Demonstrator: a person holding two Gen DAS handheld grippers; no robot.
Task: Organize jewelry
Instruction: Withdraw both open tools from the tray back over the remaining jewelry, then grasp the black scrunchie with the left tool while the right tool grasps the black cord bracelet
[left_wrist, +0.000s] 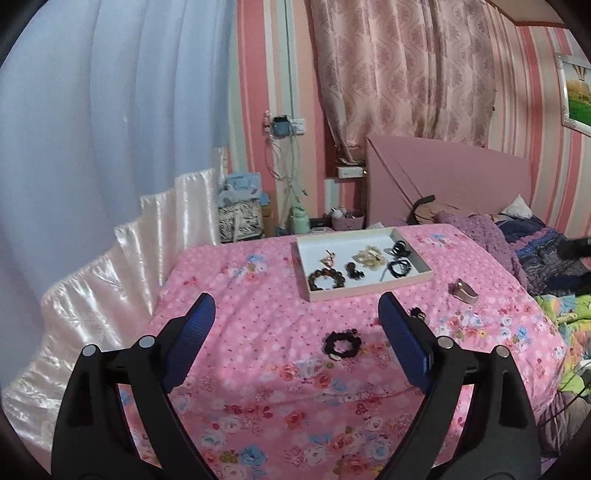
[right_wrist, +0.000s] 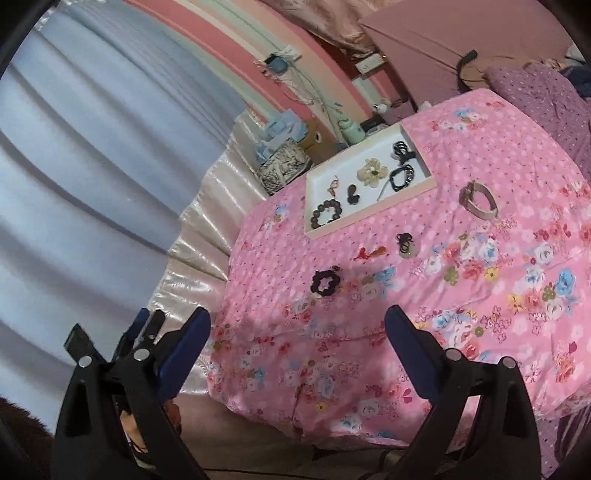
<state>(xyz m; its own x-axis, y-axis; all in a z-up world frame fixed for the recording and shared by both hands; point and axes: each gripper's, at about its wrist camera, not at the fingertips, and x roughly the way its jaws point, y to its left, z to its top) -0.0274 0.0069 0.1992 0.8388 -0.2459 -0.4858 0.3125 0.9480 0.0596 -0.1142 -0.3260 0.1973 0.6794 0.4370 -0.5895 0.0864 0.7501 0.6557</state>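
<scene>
where the left view hides them, red clips (right_wrist: 369, 253) show.

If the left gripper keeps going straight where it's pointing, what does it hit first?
Probably the black scrunchie on the pink floral bedspread; it lies between the open left gripper fingers' line. Depth is hard to judge.

Pink floral bedspread (left_wrist: 258, 387) w/ white satin bed skirt (left_wrist: 110, 277) along the side. Pale blue curtain (left_wrist: 110, 110) at left, pink patterned curtain (left_wrist: 399, 66) farther back, striped pink wallpaper (left_wrist: 255, 74) btwn them. Pink headboard (left_wrist: 461, 166) at the far end. Green bottle (left_wrist: 298, 219) near a wall outlet (left_wrist: 295, 125) w/ cables. Framed picture (left_wrist: 576, 96) at right.
</scene>
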